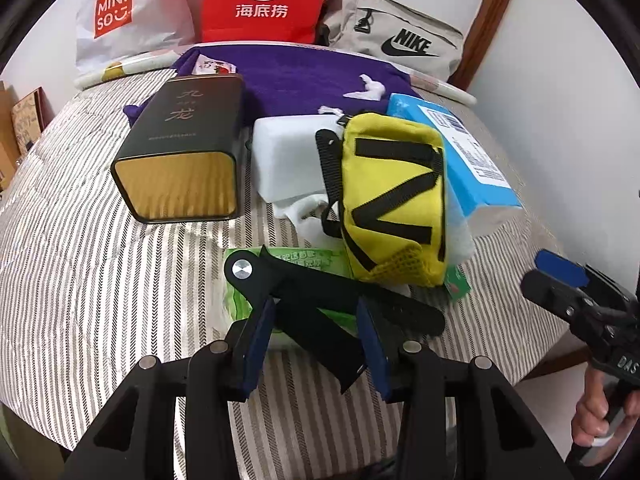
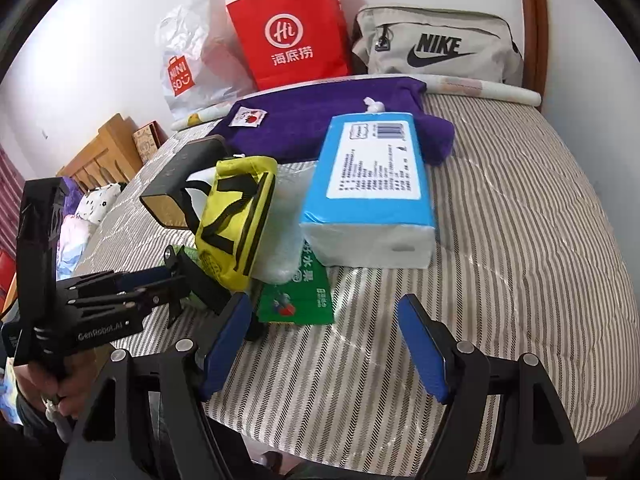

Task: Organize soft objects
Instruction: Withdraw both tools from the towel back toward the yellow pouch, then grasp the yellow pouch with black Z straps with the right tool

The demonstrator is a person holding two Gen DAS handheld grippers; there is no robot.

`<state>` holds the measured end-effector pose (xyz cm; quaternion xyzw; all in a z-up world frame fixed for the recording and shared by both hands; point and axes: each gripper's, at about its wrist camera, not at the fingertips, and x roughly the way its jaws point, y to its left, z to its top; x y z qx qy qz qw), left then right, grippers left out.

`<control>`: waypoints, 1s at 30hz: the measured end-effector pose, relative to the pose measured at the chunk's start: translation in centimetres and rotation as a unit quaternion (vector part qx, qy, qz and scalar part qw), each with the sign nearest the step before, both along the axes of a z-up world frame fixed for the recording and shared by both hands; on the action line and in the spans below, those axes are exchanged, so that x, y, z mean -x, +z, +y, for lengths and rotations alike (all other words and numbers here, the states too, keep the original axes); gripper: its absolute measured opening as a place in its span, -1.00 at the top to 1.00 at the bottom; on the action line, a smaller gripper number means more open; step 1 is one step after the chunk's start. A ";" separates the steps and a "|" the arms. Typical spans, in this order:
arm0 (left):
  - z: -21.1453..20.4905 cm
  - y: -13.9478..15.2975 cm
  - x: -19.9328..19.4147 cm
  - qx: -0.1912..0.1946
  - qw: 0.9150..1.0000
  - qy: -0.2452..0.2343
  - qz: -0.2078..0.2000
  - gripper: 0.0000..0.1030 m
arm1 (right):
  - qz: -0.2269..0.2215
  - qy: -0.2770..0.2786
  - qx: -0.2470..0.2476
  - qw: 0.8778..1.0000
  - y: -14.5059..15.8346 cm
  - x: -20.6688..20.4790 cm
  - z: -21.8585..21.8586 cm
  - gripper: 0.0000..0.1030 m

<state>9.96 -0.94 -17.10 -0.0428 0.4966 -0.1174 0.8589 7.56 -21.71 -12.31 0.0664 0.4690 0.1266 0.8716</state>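
A yellow pouch with black straps (image 1: 394, 196) (image 2: 236, 216) lies on a striped bed beside a blue tissue pack (image 1: 460, 152) (image 2: 372, 192), a white soft packet (image 1: 288, 160) and green packets (image 1: 280, 280) (image 2: 300, 296). A purple cloth (image 1: 304, 76) (image 2: 320, 120) lies behind them. My left gripper (image 1: 320, 332) (image 2: 176, 280) is shut on a black hinged clamp-like piece (image 1: 320, 304) that rests over the green packet. My right gripper (image 2: 324, 340) (image 1: 560, 268) is open and empty, above the bed in front of the tissue pack.
A black and gold box (image 1: 184, 152) (image 2: 176, 188) lies left of the pile. A white Miniso bag (image 1: 120, 12), a red paper bag (image 1: 264, 0) and a grey Nike bag (image 1: 396, 36) stand against the wall. The bed edge is close in front.
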 end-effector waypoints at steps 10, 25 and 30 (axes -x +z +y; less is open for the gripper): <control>0.9 -0.1 1.0 0.018 0.999 0.001 0.027 0.26 | 0.001 0.004 -0.002 1.000 -0.3 0.1 0.2 -0.46; -0.7 -0.8 1.8 -0.051 0.999 -0.003 0.014 0.09 | 0.004 0.009 0.010 1.000 -0.6 0.5 0.5 -0.46; -0.4 -1.5 2.0 -0.069 0.997 0.001 0.016 0.60 | 0.006 0.013 0.017 1.000 -0.8 0.6 0.7 -0.46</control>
